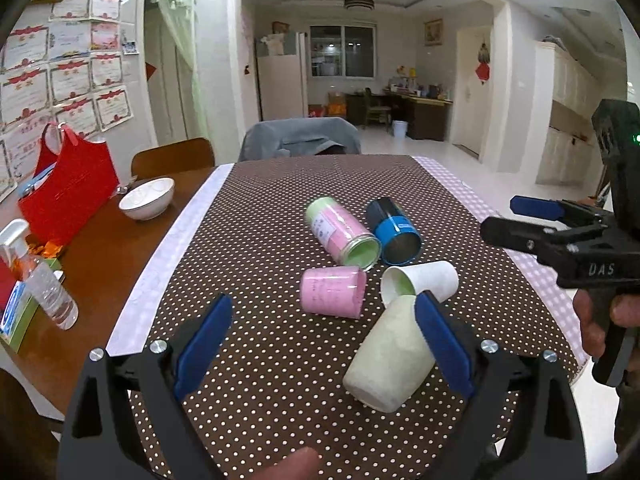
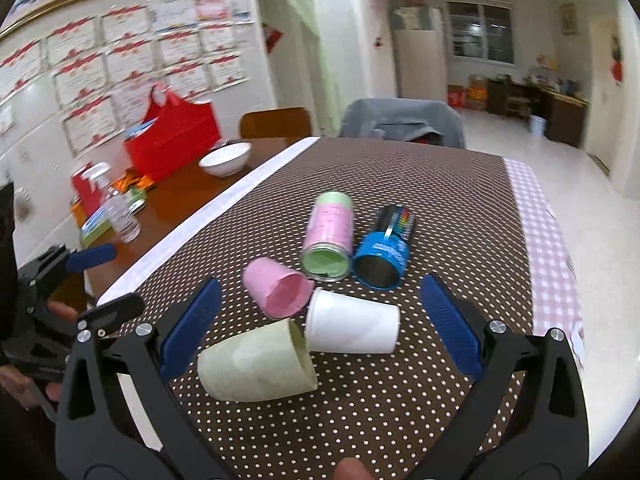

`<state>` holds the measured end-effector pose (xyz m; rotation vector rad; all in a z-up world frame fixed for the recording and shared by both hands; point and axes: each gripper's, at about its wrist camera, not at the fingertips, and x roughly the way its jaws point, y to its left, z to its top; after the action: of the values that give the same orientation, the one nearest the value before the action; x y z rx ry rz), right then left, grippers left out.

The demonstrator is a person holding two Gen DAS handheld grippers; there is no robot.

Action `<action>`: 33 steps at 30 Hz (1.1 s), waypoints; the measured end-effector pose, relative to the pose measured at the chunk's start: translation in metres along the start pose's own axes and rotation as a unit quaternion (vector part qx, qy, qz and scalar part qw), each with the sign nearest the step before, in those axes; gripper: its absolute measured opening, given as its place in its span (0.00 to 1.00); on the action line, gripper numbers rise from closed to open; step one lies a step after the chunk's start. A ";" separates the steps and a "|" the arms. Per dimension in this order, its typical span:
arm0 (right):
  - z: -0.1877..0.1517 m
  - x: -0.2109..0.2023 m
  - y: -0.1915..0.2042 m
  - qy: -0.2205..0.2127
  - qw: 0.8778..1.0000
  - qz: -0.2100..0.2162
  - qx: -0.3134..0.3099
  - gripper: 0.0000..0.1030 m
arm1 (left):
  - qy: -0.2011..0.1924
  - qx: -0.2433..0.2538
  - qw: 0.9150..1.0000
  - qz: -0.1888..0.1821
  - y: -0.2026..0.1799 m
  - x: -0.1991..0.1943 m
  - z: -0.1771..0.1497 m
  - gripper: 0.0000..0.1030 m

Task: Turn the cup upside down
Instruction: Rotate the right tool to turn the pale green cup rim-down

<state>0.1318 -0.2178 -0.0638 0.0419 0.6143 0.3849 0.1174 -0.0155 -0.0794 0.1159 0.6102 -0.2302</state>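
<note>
Five cups lie on their sides in a cluster on the polka-dot tablecloth (image 1: 248, 216); none stands upright or inverted. In the left wrist view the pale green cup (image 1: 390, 356) lies nearest, at about 5 o'clock from the cluster's middle, its base toward the camera and its mouth behind the right-hand blue pad. The white cup (image 1: 422, 282) lies just beyond it, mouth turned to 9 o'clock, and the two appear to touch, though the pad covers the contact. The pink cup (image 1: 332, 290) lies at 9 o'clock from the white one, apart from it. Farther off, at 12 o'clock, the pink-and-green can (image 1: 342, 234) and the blue can (image 1: 394, 230) lie side by side, touching, open ends toward the camera.

The left gripper (image 1: 324, 334) hovers over the cloth with its jaws spread wide, holding nothing. The right gripper (image 2: 320, 326) is likewise wide apart and empty, the pale green and white cups lying between its fingers in its own view.

At 10 o'clock on the bare wooden table (image 1: 104, 264) stand a white bowl (image 1: 147, 199), a red bag (image 1: 68, 196) and a spray bottle (image 1: 42, 276).
</note>
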 end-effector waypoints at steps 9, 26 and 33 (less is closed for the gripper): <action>0.004 0.010 0.014 -0.015 0.999 0.041 -0.029 0.94 | -0.008 -0.028 0.999 0.021 0.014 -0.007 -0.003 0.88; -0.014 0.049 0.071 0.112 0.918 0.153 -0.350 0.94 | 0.023 -0.068 0.997 0.040 0.038 0.007 -0.022 0.88; -0.021 0.070 0.089 0.168 0.867 0.198 -0.425 0.94 | 0.045 -0.081 0.995 0.047 0.048 0.018 -0.032 0.88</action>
<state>0.1420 -0.1116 -0.1061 -0.7737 0.7350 1.0548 0.1258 0.0336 -0.1137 -0.0015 0.7084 -0.0832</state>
